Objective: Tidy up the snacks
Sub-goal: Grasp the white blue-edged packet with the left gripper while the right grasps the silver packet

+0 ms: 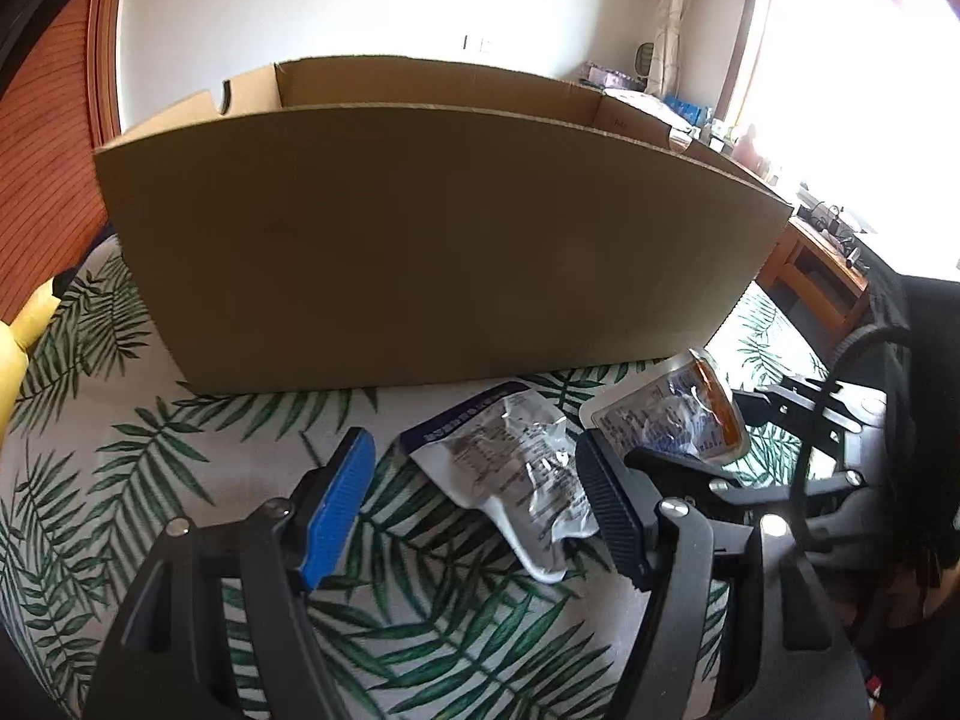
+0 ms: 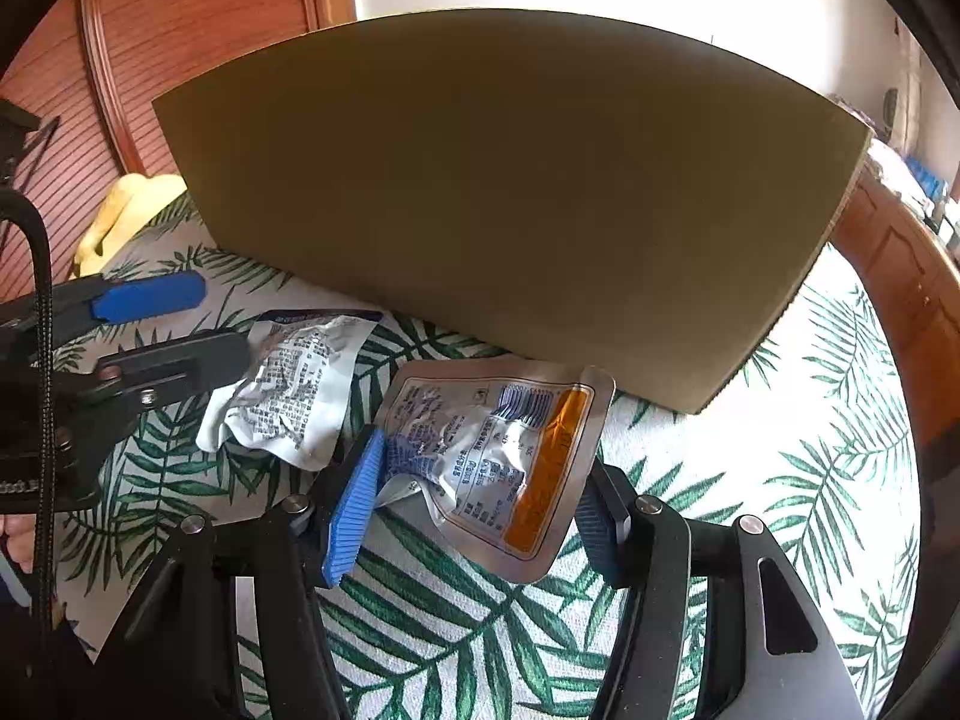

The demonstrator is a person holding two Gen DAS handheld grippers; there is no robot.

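Two silver snack pouches lie on a leaf-print cloth in front of a tall cardboard box [image 1: 432, 240]. A crumpled white-and-silver pouch [image 1: 516, 474] lies between the fingers of my open left gripper [image 1: 480, 504]. A silver pouch with an orange window [image 2: 498, 462] lies between the open fingers of my right gripper [image 2: 480, 498], its edges near both pads. The white pouch also shows in the right wrist view [image 2: 294, 384], with the left gripper [image 2: 150, 324] around it. The box [image 2: 510, 210] is open at the top; its inside is hidden.
The leaf-print cloth [image 1: 180, 468] covers the surface. A yellow object [image 2: 126, 210] lies at the left behind the box. A wooden slatted panel [image 2: 180, 30] stands at the back left. A wooden desk [image 1: 828, 258] with clutter stands at the right by a bright window.
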